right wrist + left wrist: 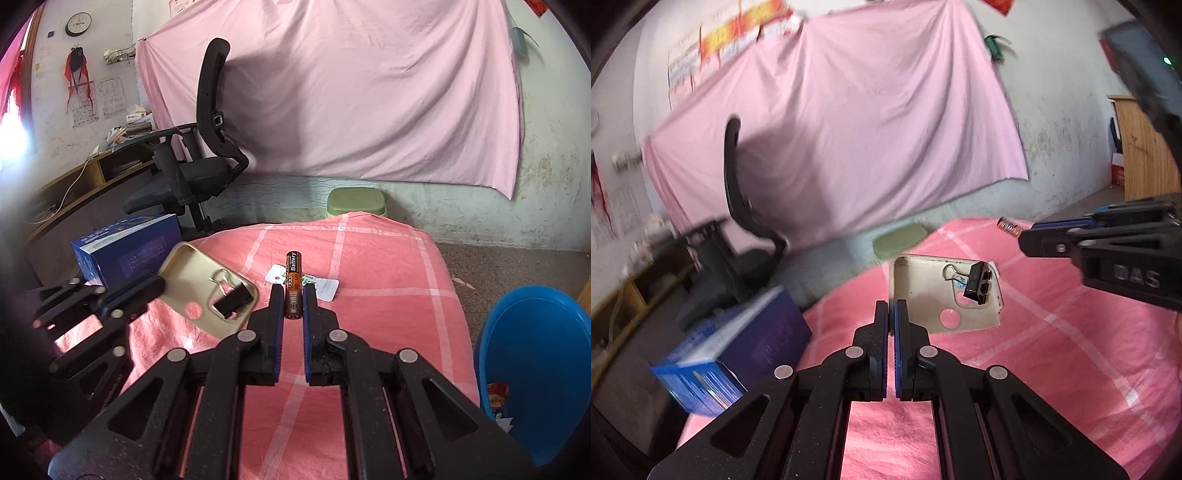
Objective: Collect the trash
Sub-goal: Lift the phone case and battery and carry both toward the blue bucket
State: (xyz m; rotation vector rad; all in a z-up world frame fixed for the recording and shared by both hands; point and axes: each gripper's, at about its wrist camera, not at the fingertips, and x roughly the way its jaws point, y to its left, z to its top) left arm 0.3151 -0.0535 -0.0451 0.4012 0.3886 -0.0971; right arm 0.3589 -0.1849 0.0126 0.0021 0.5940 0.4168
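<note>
Two hand-held grippers work over a bed covered with a pink checked sheet (388, 280). The right gripper (293, 291) has its jaws closed on an orange battery (293, 284), which stands upright between the fingers, lifted above the sheet. Just beyond the battery, a small white wrapper (325, 288) lies flat on the sheet.

The left gripper (891, 308) has its jaws pressed shut on the near edge of a pale phone case (923, 291), holding it up off the sheet, tilted, with its hollow side showing. A black binder clip (977, 282) is fastened to the far edge of the case. In the right wrist view the case hangs just left of the battery.

A blue bin (535, 369) stands on the floor at the right side of the bed, with some scraps already at its bottom. A blue box (125, 247) sits off the bed's left corner, and an office chair (199, 162) stands behind it.

The step in hand appears to be carrying picked-up trash. Both items are gripped and neither is over the bin yet. The next move likely calls for swinging the battery right, over the bin's rim, then parting the jaws; the case has farther to travel across the bed. The wrapper is still to be collected.
</note>
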